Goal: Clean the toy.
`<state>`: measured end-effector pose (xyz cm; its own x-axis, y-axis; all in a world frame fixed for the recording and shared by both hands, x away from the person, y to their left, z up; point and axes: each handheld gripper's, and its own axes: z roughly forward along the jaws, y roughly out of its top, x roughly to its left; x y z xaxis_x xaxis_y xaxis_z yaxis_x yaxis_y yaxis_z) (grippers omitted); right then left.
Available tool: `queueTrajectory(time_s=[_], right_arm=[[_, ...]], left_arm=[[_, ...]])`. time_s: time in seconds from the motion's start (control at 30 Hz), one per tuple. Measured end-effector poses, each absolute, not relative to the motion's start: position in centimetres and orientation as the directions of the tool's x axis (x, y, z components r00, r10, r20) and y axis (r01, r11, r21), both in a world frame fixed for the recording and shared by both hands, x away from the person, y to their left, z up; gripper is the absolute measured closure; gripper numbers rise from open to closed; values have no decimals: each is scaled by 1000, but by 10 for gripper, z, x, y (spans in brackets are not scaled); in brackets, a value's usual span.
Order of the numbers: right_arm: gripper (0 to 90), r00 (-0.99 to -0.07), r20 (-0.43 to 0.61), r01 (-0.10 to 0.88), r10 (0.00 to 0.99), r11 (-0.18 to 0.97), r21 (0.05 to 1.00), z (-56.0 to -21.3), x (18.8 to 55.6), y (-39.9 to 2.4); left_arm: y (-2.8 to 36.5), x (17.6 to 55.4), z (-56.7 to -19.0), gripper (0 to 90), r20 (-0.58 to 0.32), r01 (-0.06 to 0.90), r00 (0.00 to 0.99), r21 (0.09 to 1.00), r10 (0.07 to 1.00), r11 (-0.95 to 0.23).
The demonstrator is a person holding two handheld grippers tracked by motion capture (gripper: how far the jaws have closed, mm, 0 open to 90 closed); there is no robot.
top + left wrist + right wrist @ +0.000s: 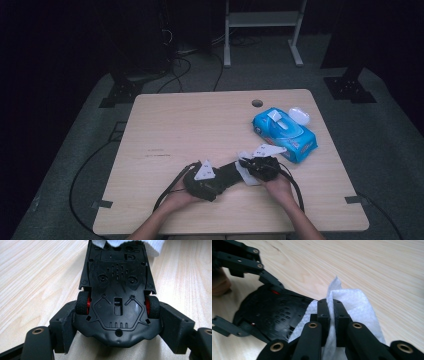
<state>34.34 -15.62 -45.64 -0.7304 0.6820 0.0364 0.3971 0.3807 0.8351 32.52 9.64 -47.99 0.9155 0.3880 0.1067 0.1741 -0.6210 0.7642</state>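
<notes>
Now, upturned toy car (117,297) clamped between left fingers (68,327), white wipe (352,305) pinched between right fingers (323,312).

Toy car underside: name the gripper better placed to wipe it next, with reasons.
Right. The right gripper is shut on the white wipe, whose edge already lies on the toy car. The left gripper clamps the car at its wheels, underside up, so it should just steady it.

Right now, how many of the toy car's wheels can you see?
2: one wheel by the left hand-held gripper's near-left jaw, the other wheel by its right jaw. The wipe may hide more at the toy car's far end.
</notes>
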Motion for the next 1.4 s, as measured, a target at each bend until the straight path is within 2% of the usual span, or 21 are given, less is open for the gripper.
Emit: queueTrajectory(time_s=[0.23,0.33,0.43,0.6,0.7,1.07,1.23,1.27,1.4], right_arm=[[852,-717,49,420,695,375,826,-456,338,-168],[852,-764,43,396,644,416,819,-456,325,-158],[852,-773,23,382,634,438,814,-457,322,-155],[852,-753,51,417,656,416,808,-457,326,-168],[852,-757,40,406,652,422,811,-457,324,-166],[852,-769,41,387,638,415,824,-452,347,-133],[852,-740,50,409,671,390,825,-451,353,-147],[852,-724,50,423,688,385,820,-449,350,-161],[852,-727,50,429,685,397,811,-452,338,-173]], left_arm=[[97,325,-478,239,114,178,914,750,390,-637],[99,327,-478,239,108,188,911,752,399,-632],[100,327,-478,239,97,195,911,755,401,-626],[101,328,-478,239,101,191,912,752,397,-631],[100,328,-478,239,99,190,913,754,395,-628],[94,323,-479,239,116,159,923,753,367,-638],[96,324,-479,239,110,160,925,754,364,-637],[96,324,-479,239,113,159,925,753,363,-639],[96,325,-479,239,110,162,925,752,364,-639]])
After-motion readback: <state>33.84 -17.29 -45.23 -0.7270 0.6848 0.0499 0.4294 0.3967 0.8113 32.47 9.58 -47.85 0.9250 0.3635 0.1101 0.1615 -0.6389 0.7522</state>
